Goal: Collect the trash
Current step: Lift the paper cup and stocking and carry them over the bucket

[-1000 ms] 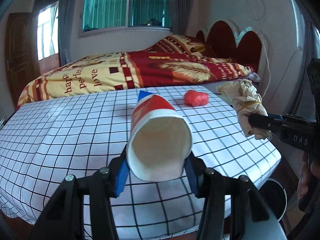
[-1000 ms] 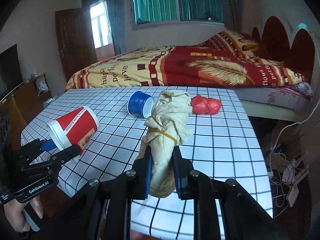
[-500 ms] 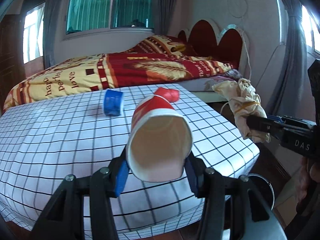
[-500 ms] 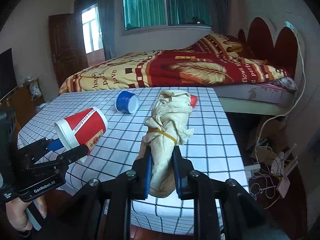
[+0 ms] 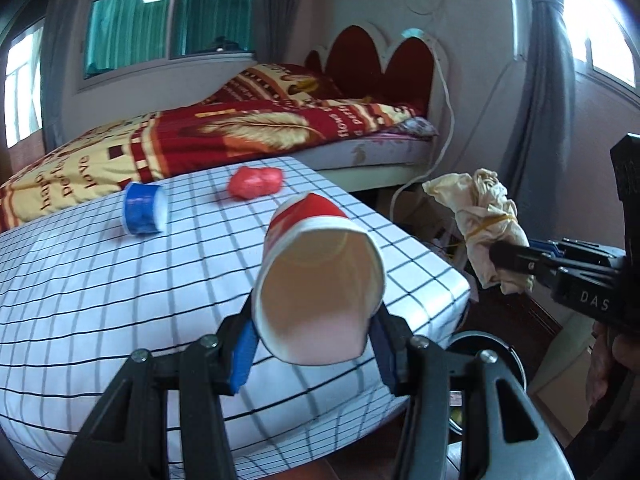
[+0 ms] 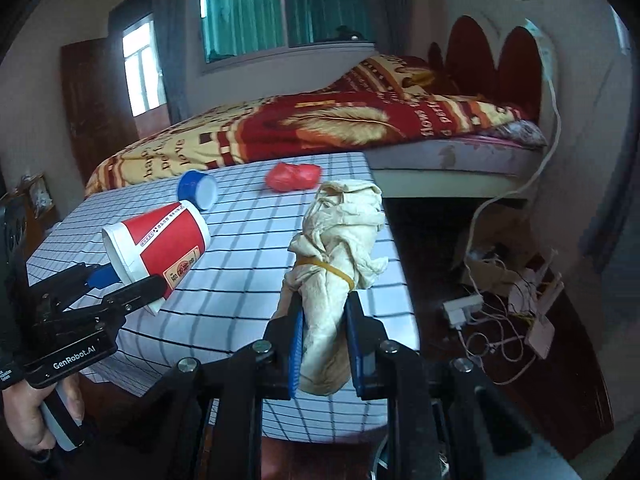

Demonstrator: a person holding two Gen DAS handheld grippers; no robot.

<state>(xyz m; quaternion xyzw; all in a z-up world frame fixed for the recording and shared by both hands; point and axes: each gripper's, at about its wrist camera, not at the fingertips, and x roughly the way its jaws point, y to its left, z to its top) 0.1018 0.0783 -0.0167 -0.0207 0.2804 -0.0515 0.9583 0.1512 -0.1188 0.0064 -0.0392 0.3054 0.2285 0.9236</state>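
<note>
Sideways in the left gripper [image 5: 314, 354], clamped at its rim, the red paper cup [image 5: 316, 284] points base-first away over the checked table [image 5: 100, 280]. The right gripper [image 6: 326, 350] pinches the cream wad [image 6: 336, 268] upright beyond the table's edge, bed [image 6: 320, 128] behind.

Left gripper [image 5: 314, 344] clamped on the paper cup [image 5: 320, 292], right gripper [image 6: 326, 354] pinching the cloth bundle [image 6: 336, 264], both pointing slightly down, side by side, each hand-held.
</note>
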